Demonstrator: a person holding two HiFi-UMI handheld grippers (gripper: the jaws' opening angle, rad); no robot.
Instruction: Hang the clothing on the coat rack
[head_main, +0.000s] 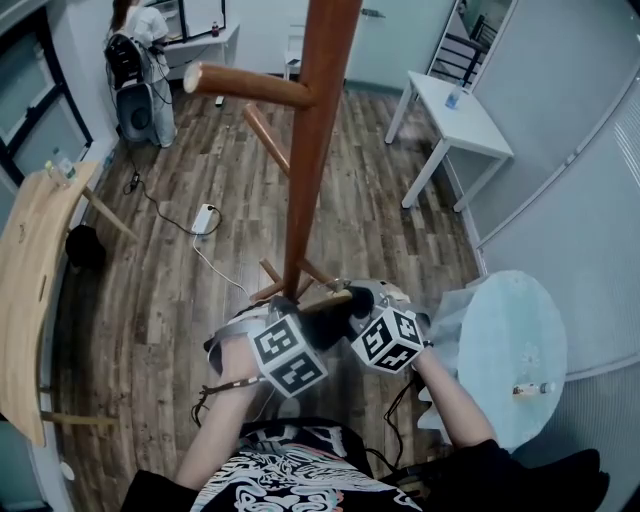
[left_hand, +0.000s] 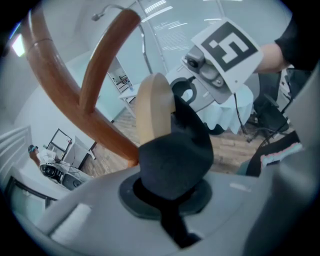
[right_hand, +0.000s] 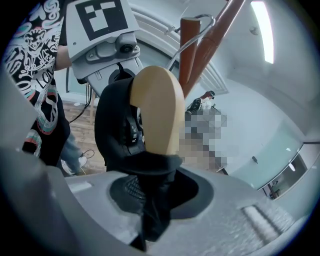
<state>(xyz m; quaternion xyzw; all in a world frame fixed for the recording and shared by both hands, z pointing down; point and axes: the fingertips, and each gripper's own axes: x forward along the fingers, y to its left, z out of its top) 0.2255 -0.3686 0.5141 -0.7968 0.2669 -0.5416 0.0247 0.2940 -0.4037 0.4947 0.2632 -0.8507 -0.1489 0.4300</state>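
The brown wooden coat rack (head_main: 312, 140) rises in the middle of the head view, with a peg (head_main: 250, 85) pointing left. Below its foot, both grippers hold a wooden hanger (head_main: 328, 301) draped in black clothing (head_main: 335, 325). My left gripper (head_main: 312, 318) is shut on the black cloth at one end of the hanger (left_hand: 152, 110). My right gripper (head_main: 357, 306) is closed on the cloth at the other end (right_hand: 155, 110). The hanger's metal hook (right_hand: 192, 35) curves up beside the rack pole (right_hand: 215, 35). The pads of both grippers are hidden under the cloth.
A round table with a pale cloth (head_main: 510, 350) stands close at the right. A white table (head_main: 455, 120) is at the back right, a curved wooden board (head_main: 30, 270) at the left. A power strip (head_main: 205, 218) and cable lie on the floor. A person (head_main: 140, 30) stands far back.
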